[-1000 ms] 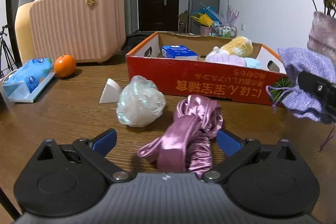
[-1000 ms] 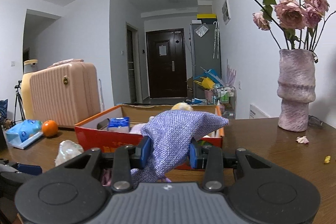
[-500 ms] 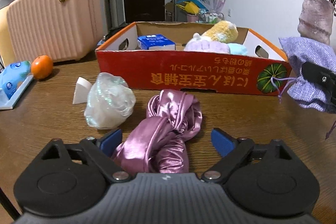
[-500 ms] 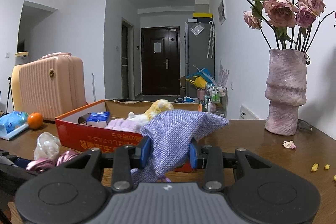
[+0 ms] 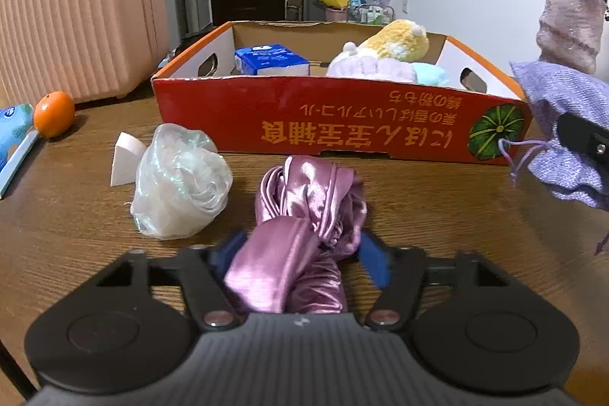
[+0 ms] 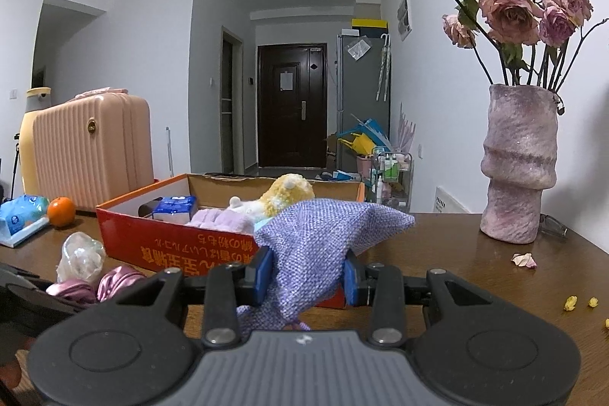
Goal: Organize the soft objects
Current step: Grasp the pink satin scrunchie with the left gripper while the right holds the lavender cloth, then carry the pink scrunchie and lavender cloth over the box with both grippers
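I have the red cardboard box [image 5: 342,124] across the middle of the left view, open side up, because it is where the soft things go: a yellow plush toy [image 5: 396,44], a pale purple towel [image 5: 373,69] and a blue tissue pack [image 5: 270,59] already lie inside it.

At the right edge of that view hangs the purple woven pouch [image 6: 323,246]. My right gripper [image 6: 306,276] has its pads pressed into both sides of it, clamped and clear of the table [image 5: 437,200], just in front of the box wall, which I judge is a wait before dropping it in.

Lower centre, the pink satin cloth [image 5: 304,215] lies bunched on the table just before the box. My left gripper [image 5: 300,259] is closing on its near end; the cloth is between the jaws, and the pads look about to bite, though blur hides the contact.

Left of the cloth sits a crumpled plastic bag [image 5: 179,185], not yet touched.
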